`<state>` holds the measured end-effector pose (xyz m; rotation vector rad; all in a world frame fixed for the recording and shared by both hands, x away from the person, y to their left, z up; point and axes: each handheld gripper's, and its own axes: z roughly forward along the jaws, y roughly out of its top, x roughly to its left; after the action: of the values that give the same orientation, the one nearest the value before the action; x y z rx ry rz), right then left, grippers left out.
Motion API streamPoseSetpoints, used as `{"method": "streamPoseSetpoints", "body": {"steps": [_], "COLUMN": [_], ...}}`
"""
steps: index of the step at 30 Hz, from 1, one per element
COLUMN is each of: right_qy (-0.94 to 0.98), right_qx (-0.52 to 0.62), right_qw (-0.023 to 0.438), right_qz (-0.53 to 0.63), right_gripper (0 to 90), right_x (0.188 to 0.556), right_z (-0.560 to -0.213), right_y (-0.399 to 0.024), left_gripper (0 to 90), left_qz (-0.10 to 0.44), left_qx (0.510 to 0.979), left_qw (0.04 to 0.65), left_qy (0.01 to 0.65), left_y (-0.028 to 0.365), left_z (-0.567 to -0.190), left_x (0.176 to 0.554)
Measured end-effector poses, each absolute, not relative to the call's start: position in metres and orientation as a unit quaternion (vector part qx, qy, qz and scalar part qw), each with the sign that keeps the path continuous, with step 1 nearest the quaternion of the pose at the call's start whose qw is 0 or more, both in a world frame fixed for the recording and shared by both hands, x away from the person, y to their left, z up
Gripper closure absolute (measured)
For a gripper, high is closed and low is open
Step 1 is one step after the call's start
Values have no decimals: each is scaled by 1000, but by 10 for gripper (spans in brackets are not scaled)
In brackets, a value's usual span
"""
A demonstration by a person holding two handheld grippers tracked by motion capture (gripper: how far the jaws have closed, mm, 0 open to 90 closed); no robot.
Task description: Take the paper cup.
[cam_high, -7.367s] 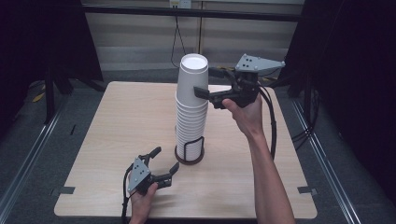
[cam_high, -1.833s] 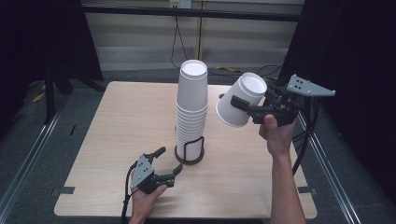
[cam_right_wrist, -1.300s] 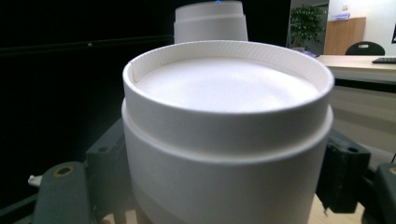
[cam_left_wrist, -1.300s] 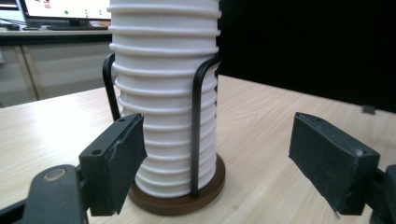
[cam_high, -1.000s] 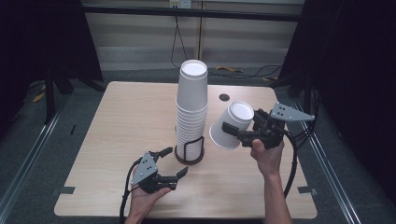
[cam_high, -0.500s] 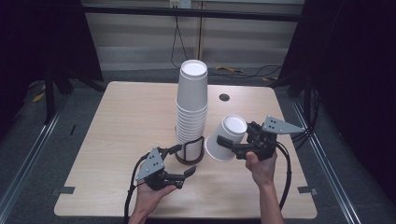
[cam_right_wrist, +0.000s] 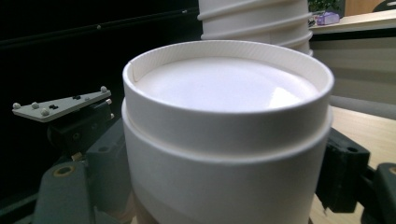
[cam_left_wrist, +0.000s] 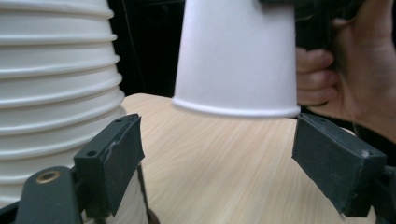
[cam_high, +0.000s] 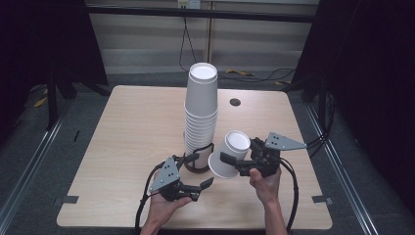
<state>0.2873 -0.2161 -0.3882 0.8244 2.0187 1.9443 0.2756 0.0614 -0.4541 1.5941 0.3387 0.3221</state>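
- Two tongs in play. The right gripper (cam_high: 237, 164) is clamped across the wall of a single white cup (cam_high: 230, 155); the right gripper view has a black pad on each side of it.
- The left gripper (cam_high: 200, 170) stands apart with nothing between its pads; the left gripper view looks through the gap to bare wood.
- The cup is inverted, base up and rim down. It sits at 3 o'clock of the foot of the cup stack (cam_high: 200, 112), near it but not touching. In the left gripper view the rim appears just off the table (cam_high: 132, 127).
- The stack stands upright in a black holder (cam_high: 198, 165); the left gripper lies at about 7 o'clock of it.
- Judged step: set the inverted cup down on the wood beside the stack.
- To do it well: level the rim first. From above the cup leans toward 11 o'clock, so one edge would land first and could skid.
- Lower straight down; any drift toward 9 o'clock risks knocking the tall stack.
- Release only once the whole rim is seated, spreading the pads evenly so that neither drags the thin wall.
- Withdraw toward 3 o'clock, clear of the cup.
- Hold the left gripper off the landing spot, since its pads point that way.
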Motion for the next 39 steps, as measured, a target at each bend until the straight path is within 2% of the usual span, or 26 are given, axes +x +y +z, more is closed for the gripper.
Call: {"method": "streamPoseSetpoints", "body": {"steps": [19,22,27,39], "right_qy": [694,691,693,693], "right_qx": [284,281,276,271], "right_qw": [88,91,81,75], "right_qz": [655,660,661,664], "right_gripper": [217,218,218,215], "right_x": [287,286,287,285], "right_z": [-415,-416,-418,-421], "right_y": [-206,-204,-200,-193], "left_gripper": [153,104,82,110], "left_qz": [102,96,99,92], "left_qx": [726,732,738,738], "left_qw": [667,659,653,655], "left_qy": [133,145,142,136], "left_y": [42,37,31,26], "left_z": [-461,-462,-463,-461], "left_x": [285,287,288,290]}}
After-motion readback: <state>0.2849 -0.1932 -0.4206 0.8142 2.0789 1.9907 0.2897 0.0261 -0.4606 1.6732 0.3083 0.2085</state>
